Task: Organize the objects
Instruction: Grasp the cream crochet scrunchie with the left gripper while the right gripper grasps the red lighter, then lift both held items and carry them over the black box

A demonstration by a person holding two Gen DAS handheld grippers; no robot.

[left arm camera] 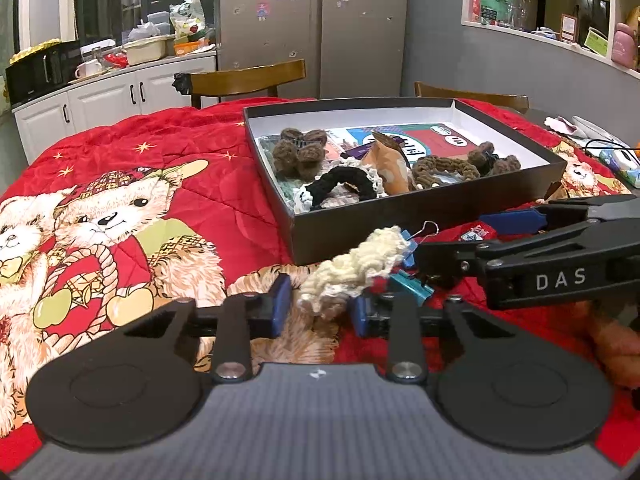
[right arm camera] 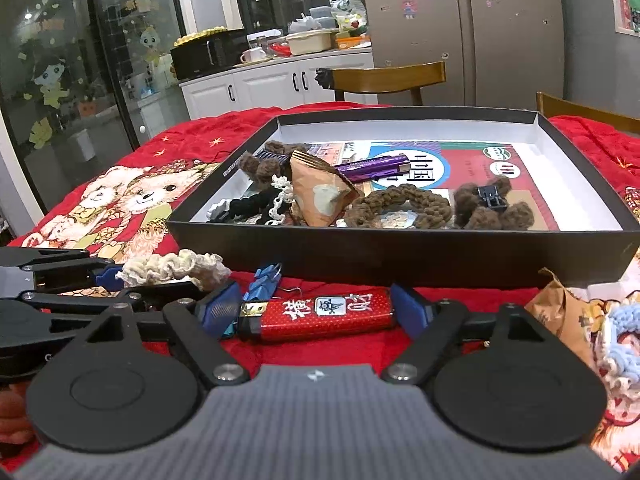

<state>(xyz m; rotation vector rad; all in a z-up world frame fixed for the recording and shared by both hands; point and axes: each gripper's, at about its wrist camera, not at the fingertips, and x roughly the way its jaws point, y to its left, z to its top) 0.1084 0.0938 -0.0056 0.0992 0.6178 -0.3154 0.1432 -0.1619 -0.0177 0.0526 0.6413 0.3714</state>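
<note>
A cream crocheted scrunchie (left arm camera: pixel 356 266) lies on the red quilt in front of the black box (left arm camera: pixel 420 216). My left gripper (left arm camera: pixel 320 308) is open with its blue pads on either side of the scrunchie's near end. My right gripper (right arm camera: pixel 320 308) is open around a red lighter (right arm camera: pixel 320 314) lying crosswise between its pads. The scrunchie also shows in the right wrist view (right arm camera: pixel 176 268), with the left gripper's fingers (right arm camera: pixel 104 274) at it. A blue binder clip (right arm camera: pixel 264 276) lies between scrunchie and lighter. The box (right arm camera: pixel 400 256) holds brown and black scrunchies, a purple lighter and a brown packet.
A brown packet (right arm camera: pixel 556 316) and a blue-and-white crocheted piece (right arm camera: pixel 620 348) lie at the right of the right gripper. Wooden chairs (left arm camera: pixel 248 80) stand behind the table. Small items (left arm camera: pixel 616 156) lie at the table's far right edge.
</note>
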